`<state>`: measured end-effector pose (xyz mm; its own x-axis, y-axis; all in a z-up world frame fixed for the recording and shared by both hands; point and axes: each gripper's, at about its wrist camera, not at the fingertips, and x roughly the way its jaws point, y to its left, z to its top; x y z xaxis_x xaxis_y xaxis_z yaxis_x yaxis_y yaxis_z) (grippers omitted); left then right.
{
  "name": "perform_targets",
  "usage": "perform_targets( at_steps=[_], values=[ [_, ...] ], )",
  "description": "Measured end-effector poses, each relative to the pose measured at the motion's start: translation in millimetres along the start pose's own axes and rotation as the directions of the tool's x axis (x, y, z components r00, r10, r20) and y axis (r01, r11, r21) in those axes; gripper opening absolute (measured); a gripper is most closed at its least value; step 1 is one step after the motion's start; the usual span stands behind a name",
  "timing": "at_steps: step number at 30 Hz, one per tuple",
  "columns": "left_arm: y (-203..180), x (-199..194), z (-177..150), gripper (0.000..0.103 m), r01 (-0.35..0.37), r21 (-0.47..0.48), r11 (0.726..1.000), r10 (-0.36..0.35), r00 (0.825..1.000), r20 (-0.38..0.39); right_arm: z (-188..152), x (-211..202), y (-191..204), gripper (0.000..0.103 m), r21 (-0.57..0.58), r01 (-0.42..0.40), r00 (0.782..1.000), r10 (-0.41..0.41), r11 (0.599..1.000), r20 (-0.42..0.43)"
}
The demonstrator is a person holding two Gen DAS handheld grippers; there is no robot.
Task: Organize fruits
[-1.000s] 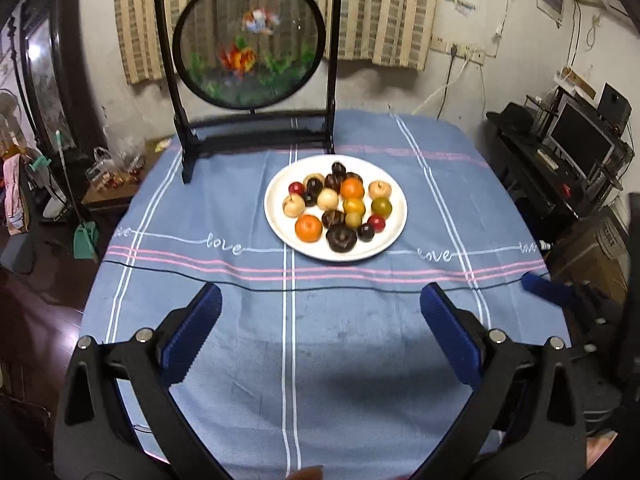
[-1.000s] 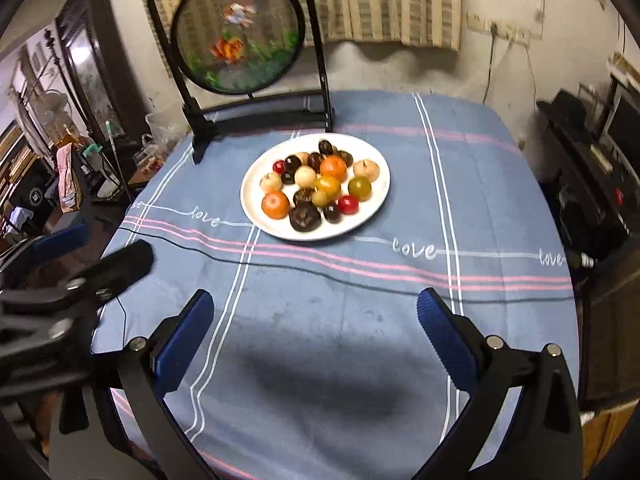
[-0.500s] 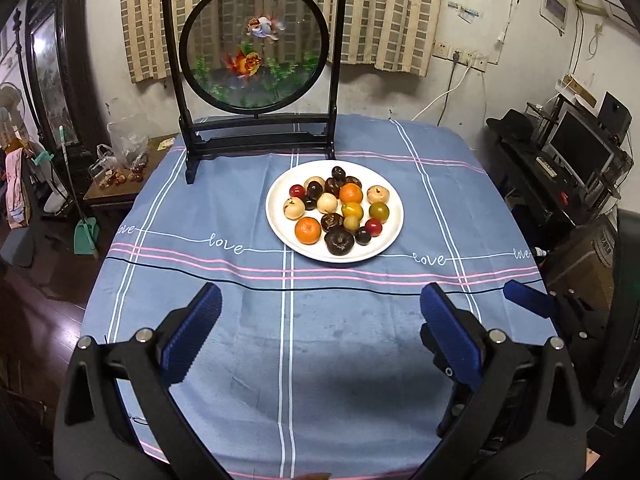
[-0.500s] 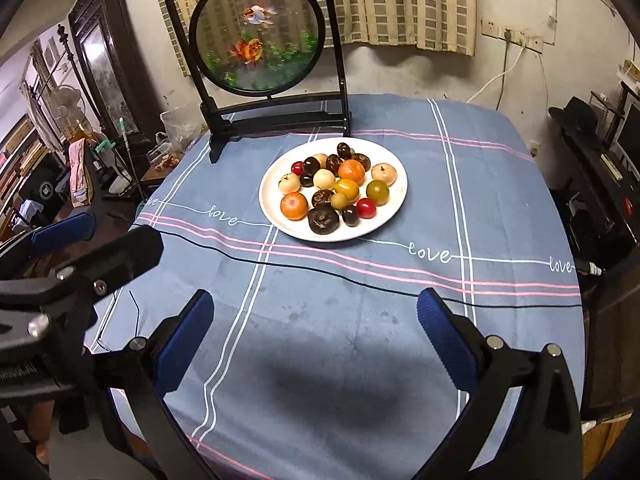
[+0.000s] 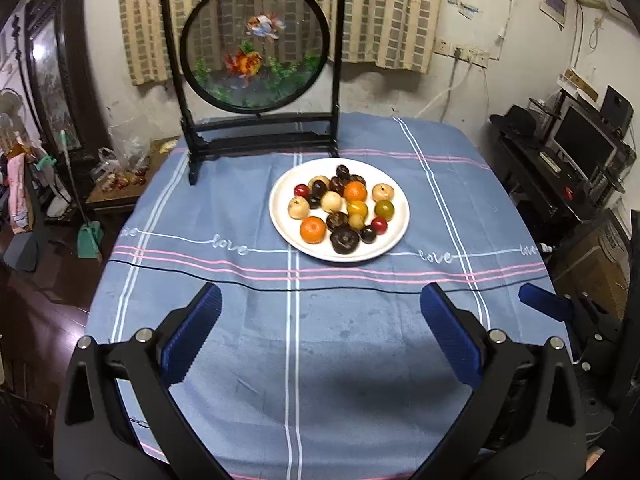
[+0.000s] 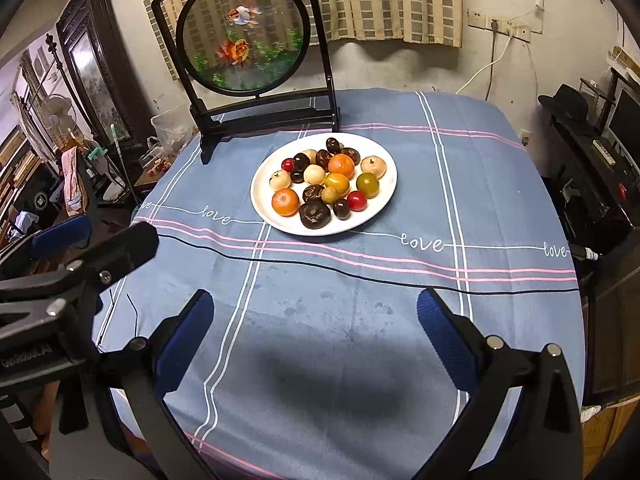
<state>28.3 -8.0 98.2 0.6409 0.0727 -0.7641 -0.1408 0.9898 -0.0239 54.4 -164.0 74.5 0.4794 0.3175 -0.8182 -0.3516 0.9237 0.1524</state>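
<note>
Both grippers hang over the near half of the table, and neither is holding anything: the left gripper (image 5: 318, 316) has its blue-padded fingers spread wide with bare cloth between them, and the right gripper (image 6: 312, 322) is just as wide and just as empty. All the fruit sits well ahead of them on one white plate (image 5: 396, 236), which rests on the blue striped tablecloth (image 5: 240, 208) past the pink stripes. On that plate it is a crowded single layer: a large orange (image 5: 312, 229) at the near left, a second orange (image 5: 355, 191) towards the back, and a big dark wrinkled fruit (image 5: 345, 240) at the near edge. A small red one (image 5: 379, 225) lies beside a little dark round one, with a green-yellow fruit (image 5: 385, 209) to the right. Pale tan fruits sit on the left and right flanks, a yellow one (image 5: 357, 209) in the middle, and several dark brown ones cluster at the back. The pieces touch one another, with only the plate's rim bare. Behind the plate, just beyond its far edge, stands a black-framed round screen with goldfish (image 5: 256, 52), upright on its stand. From the right wrist view, the left gripper's black body shows at the table's left edge.
</note>
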Motion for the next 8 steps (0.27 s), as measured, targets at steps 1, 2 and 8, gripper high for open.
perform_targets(
  at_steps=[1, 2, 8],
  values=[
    [0.0, 0.9, -0.1, 0.101, 0.005, -0.002, 1.0, -0.005, 1.0, -0.006, 0.1, -0.1, -0.1, 0.102, 0.0, 0.0, 1.0, 0.0, 1.0, 0.001],
    [0.0, 1.1, -0.3, 0.101, 0.004, -0.003, 1.0, -0.004, 1.0, -0.006, 0.1, -0.1, -0.2, 0.102, -0.001, 0.0, 1.0, 0.0, 1.0, 0.002],
    [-2.5, -0.7, -0.6, 0.101, 0.004, 0.003, 1.0, -0.004, 1.0, -0.002, 0.1, 0.5, -1.4, 0.102, 0.006, 0.0, 1.0, 0.0, 1.0, 0.001]
  ],
)
